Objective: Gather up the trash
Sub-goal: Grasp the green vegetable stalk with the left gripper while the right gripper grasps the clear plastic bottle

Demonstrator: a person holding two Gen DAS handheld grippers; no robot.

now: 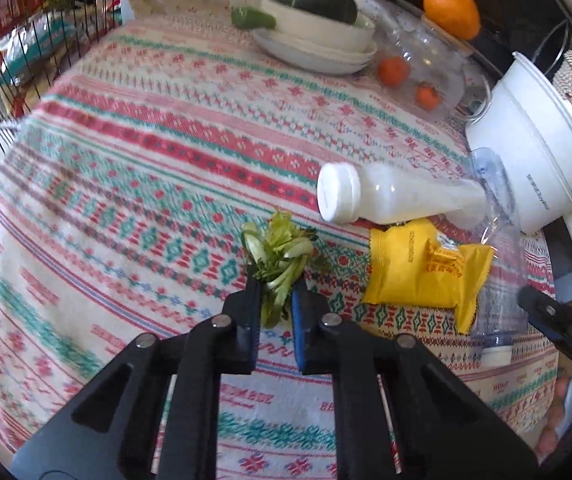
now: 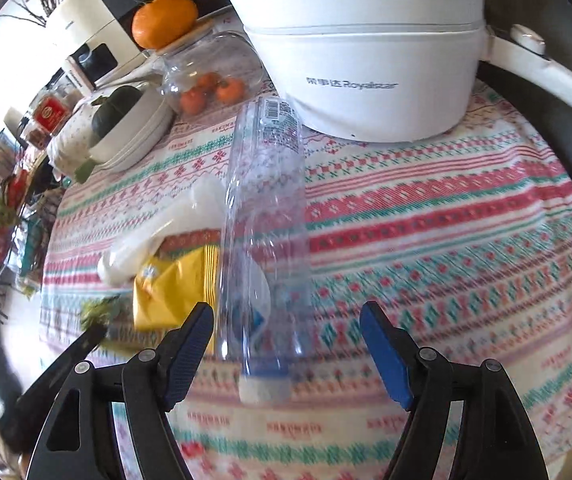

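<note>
Clear plastic bottle [image 2: 264, 216]: the largest piece of trash, lying on its side on the patterned tabletop [image 2: 445, 220], base toward the white cooker pot [image 2: 365, 60], cap end toward you. It looks empty, so expect it to be very light, thin-walled and slick; it will dent and may roll. Your right tongs [image 2: 287, 344] stand apart, one pad on each side of the neck end and touching nothing; take it across the body just above the cap, where the wall is likely stiffer. White milk bottle [image 1: 385, 196]: also on its side, just beyond the wrapper, its base against the clear bottle. It looks opaque and firmer, possibly with residue inside, so somewhat heavier; grip the waist below the wide cap [image 1: 337, 192], not the smooth cap itself. Yellow snack wrapper [image 1: 421, 272]: flat on the tabletop between the greens and the clear bottle, its far edge tucked beneath the milk bottle. It is featherweight and crinkly film; pinch a crimped end, since a flat face gives nothing to bite. Vegetable scraps [image 1: 282, 264]: the smallest item, soft, limp and likely damp, lying near the middle of the tabletop. Your left tongs [image 1: 276, 300] are clamped on the stem end; leaves may tear or slip, so hold firmly.
</note>
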